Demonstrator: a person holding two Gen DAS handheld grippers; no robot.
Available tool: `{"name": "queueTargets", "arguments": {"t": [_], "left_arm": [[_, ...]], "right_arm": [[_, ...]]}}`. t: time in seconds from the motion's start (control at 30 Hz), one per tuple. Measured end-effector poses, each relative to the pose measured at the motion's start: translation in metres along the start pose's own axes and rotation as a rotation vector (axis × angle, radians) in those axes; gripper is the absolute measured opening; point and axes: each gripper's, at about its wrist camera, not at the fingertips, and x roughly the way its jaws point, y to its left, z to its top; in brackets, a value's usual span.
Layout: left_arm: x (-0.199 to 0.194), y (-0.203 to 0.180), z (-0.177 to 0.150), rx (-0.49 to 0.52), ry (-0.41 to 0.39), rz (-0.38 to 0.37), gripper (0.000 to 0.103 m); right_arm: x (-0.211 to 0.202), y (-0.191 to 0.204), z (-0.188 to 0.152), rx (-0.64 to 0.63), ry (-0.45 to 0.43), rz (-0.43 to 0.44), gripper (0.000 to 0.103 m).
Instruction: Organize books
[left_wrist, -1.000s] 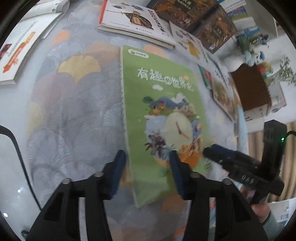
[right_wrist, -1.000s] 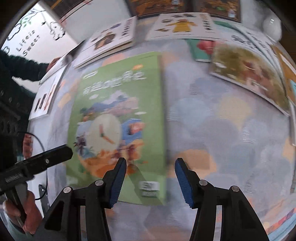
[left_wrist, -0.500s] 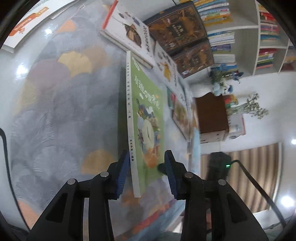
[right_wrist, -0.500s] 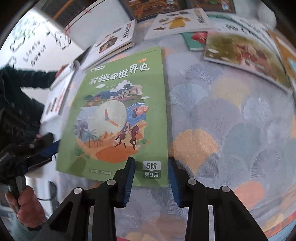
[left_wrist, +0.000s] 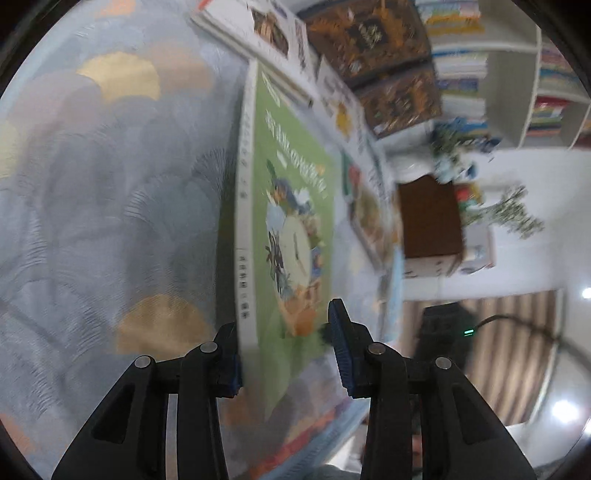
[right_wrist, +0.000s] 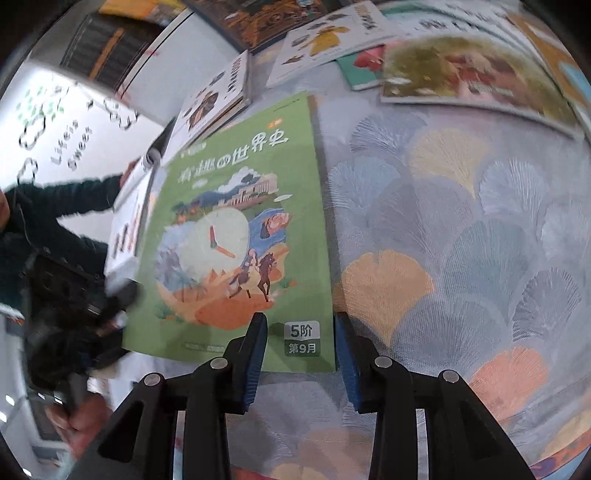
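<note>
The step in hand looked like picking up one book to put it away. The green book (right_wrist: 236, 236) lay on the patterned rug (right_wrist: 461, 240), near the person, with a row of other books (right_wrist: 325, 37) spread out beyond it. The left gripper (left_wrist: 284, 332) had just been closing, with the book between its jaws. It looked clamped on the spine side, with one pad against the white spine and the other at the cover. That side seemed raised a little off the rug, with a dark shadow under it. The right gripper (right_wrist: 300, 325) had just been closing too, and the book's near corner sat between its jaws. I could not tell if those pads were really squeezing it. The book's long side ran away from the person. Its top, with the big title, pointed at the far row of books, and its cover faced up. Next, I think both grippers must hold tight and lift together. That way the thin book would not bend or slip, and it could go to a pile or to the bookshelf (left_wrist: 517, 74).
</note>
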Motion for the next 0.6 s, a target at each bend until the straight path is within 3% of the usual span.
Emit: {"name": "queueTargets", "arguments": {"t": [0.1,0.27,0.43,0.53,0.6], "left_arm": [[0.004,0.0,0.002,-0.037,0.005,-0.039,0.028],[-0.003,0.0,0.011,-0.098,0.016,-0.151,0.028],[-0.007,0.004,0.018,-0.193,0.029,-0.287,0.028],[-0.006,0.002,0.02,-0.201,0.048,-0.298,0.028],[-0.007,0.004,0.02,-0.204,0.062,-0.285,0.027]], "right_arm": [[-0.002,-0.014,0.003,0.096,0.02,0.073,0.037],[-0.01,-0.039,-0.002,0.252,0.055,0.234,0.065],[-0.005,-0.045,-0.004,0.308,0.07,0.344,0.076],[0.003,-0.043,-0.002,0.342,0.071,0.425,0.075],[0.007,-0.041,0.002,0.367,0.049,0.468,0.056]]}}
